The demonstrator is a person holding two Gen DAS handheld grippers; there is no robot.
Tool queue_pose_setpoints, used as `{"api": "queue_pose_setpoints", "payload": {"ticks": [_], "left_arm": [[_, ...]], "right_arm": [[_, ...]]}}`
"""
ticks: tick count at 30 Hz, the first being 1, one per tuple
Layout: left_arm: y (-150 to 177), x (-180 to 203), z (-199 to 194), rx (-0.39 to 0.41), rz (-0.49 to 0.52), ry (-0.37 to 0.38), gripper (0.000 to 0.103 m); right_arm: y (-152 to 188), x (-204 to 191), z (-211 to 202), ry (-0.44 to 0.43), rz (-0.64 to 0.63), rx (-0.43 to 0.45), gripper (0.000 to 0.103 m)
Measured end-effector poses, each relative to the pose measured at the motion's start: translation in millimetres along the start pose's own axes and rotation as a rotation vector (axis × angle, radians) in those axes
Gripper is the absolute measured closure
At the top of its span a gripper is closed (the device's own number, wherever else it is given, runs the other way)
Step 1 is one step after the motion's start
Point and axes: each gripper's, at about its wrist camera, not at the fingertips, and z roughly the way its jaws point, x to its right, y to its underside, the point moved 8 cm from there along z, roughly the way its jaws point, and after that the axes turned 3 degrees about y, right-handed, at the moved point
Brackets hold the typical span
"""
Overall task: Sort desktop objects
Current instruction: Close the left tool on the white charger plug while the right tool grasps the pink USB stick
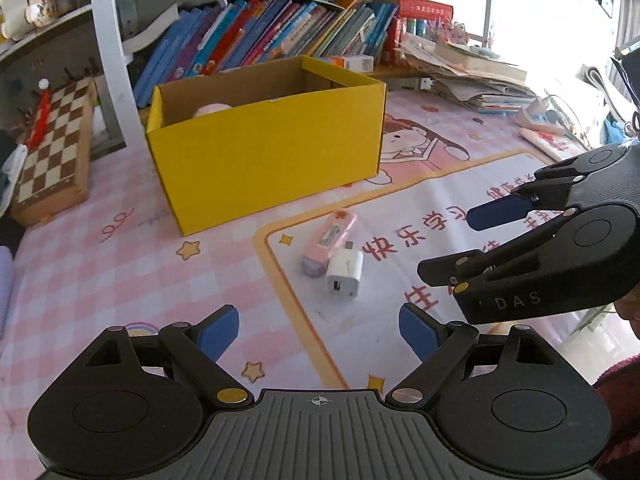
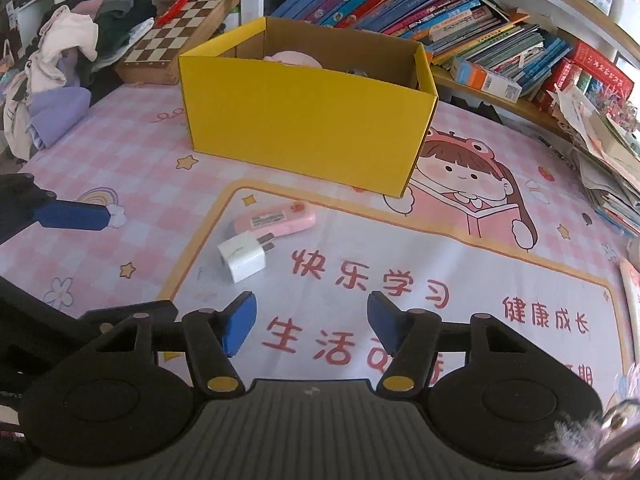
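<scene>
A white plug charger (image 1: 345, 274) (image 2: 242, 256) lies on the printed desk mat, touching a flat pink device (image 1: 330, 241) (image 2: 276, 219) just behind it. An open yellow cardboard box (image 1: 264, 156) (image 2: 308, 116) stands further back, with a pink rounded object (image 1: 211, 109) (image 2: 294, 58) inside. My left gripper (image 1: 319, 334) is open and empty, a little short of the charger. My right gripper (image 2: 312, 326) is open and empty, to the right of the charger; it also shows in the left wrist view (image 1: 460, 240). One blue left fingertip (image 2: 72, 216) shows in the right wrist view.
A folded chessboard (image 1: 54, 148) (image 2: 180, 28) lies left of the box. Leaning books (image 1: 260, 36) (image 2: 420, 4) fill the shelf behind. A paper pile (image 1: 472, 76) (image 2: 604, 152) sits at the right, clothes (image 2: 68, 64) at the far left.
</scene>
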Motion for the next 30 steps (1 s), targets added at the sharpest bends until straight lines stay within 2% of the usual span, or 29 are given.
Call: {"api": "queue_pose_setpoints", "payload": {"ticks": [6,8,14,17,21,23,26,28,29,30], "left_arm": [[-8.0,-0.1,16.4,-0.014,-0.017,-0.002,0.026],[-11.1,0.1,21.9,-0.016,-0.02,-0.001,0.033],[-19.1,5.2,41.3,-0.027,-0.023,-0.001,0.035],[-22.8,7.4,50.2,-0.033,-0.025,-0.002,0.043],[-23.0,9.5,61.6,-0.054,-0.033,-0.002,0.046],[-22.7,10.4,66.1,-0.065,-0.035,-0.001,0.057],[-21.5,9.6,71.8,-0.081,-0.04,-0.003,0.066],[-20.8,8.5,74.0,-0.085,-0.05,-0.001,0.069],[-21.1,8.8,74.1,-0.084,-0.051,0.002,0.076],[-21.1,9.5,74.0,-0.086,-0.048,0.006,0.079]], "right_arm": [[-9.6,10.4,11.5,-0.015,-0.016,0.0,0.043],[-13.0,14.2,15.2,-0.02,-0.021,0.001,0.043],[-21.4,24.9,26.0,-0.034,-0.045,0.002,0.042],[-24.1,29.2,30.3,-0.041,-0.056,0.0,0.042],[-26.3,33.5,35.5,-0.053,-0.067,-0.005,0.042],[-27.0,34.4,37.5,-0.059,-0.073,-0.006,0.042],[-28.0,35.3,39.7,-0.068,-0.082,-0.007,0.041],[-28.9,35.3,41.1,-0.075,-0.086,-0.008,0.041],[-29.4,35.3,41.8,-0.079,-0.088,-0.008,0.04],[-29.8,35.2,42.5,-0.082,-0.09,-0.008,0.04]]}}
